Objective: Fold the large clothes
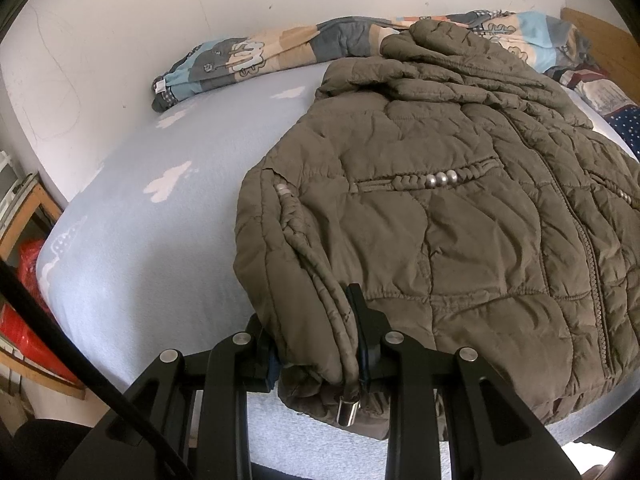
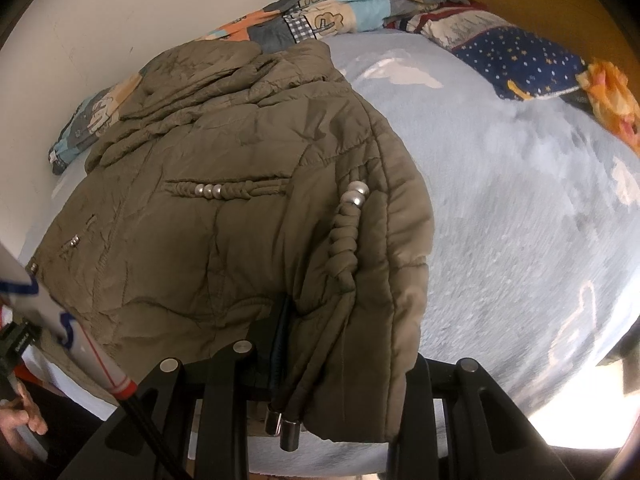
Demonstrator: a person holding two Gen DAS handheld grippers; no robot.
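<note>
An olive quilted jacket lies front up on the light blue bed sheet, collar toward the wall. My left gripper is shut on the jacket's near left hem corner, with bunched fabric and a drawstring between its fingers. The cord's metal tip hangs below the jaws. In the right wrist view, the same jacket fills the left half. My right gripper is shut on the near right hem corner. Fabric drapes over its right finger, and two metal cord tips dangle below.
A rolled patchwork duvet lies along the white wall behind the jacket. A navy star pillow and an orange cloth lie at the wooden headboard. A wooden shelf with red items stands left of the bed. A person's hand shows at lower left.
</note>
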